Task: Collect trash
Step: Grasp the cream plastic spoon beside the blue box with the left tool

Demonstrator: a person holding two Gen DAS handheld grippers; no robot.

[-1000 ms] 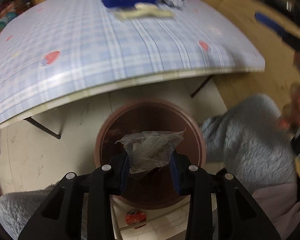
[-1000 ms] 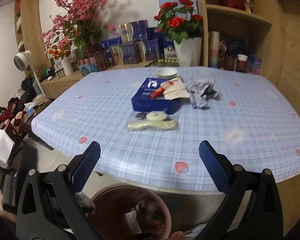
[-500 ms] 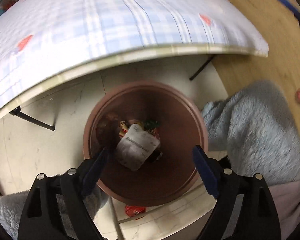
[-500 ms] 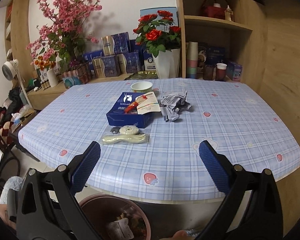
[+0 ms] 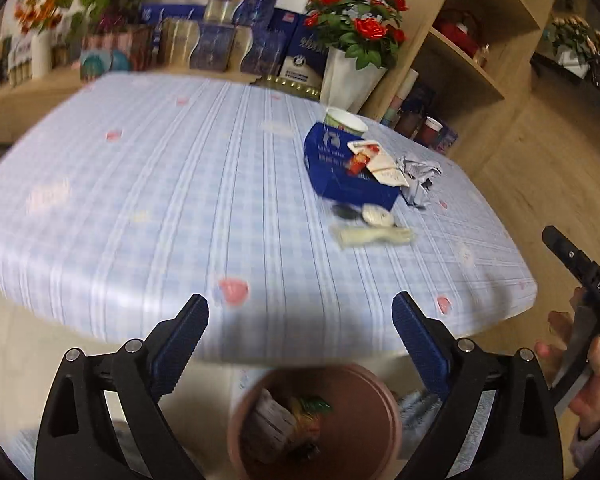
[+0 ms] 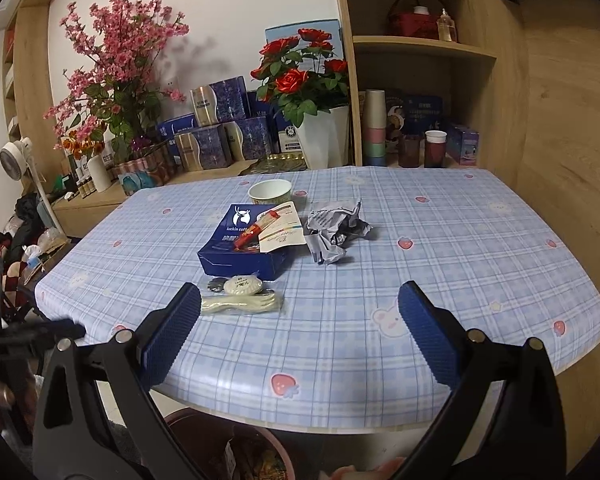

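Note:
My left gripper (image 5: 300, 304) hangs above the brown bin (image 5: 340, 369), its jaws opening wide with nothing between them. Wrappers (image 5: 276, 420) lie inside the bin. My right gripper (image 6: 300, 292) is open and empty over the near edge of the checked table (image 6: 420, 280). On the table lie a crumpled silver wrapper (image 6: 334, 232), a blue box (image 6: 236, 258) with a red wrapper (image 6: 256, 229) and a paper slip on top, a paper cup (image 6: 270, 191), and a cream cutlery packet (image 6: 242, 304) just beyond the right gripper's left finger.
Flower pots, boxes and cups crowd the shelf (image 6: 420, 46) and sideboard behind the table. The bin's rim (image 6: 204, 414) shows under the table's near edge. A hand (image 5: 592, 376) holding the other gripper's handle is at the right of the left wrist view.
The left gripper opened and dropped the clear wrapper into the bin, then rose and tilted up toward the table. The right gripper shifted sideways along the table's near edge, still open.

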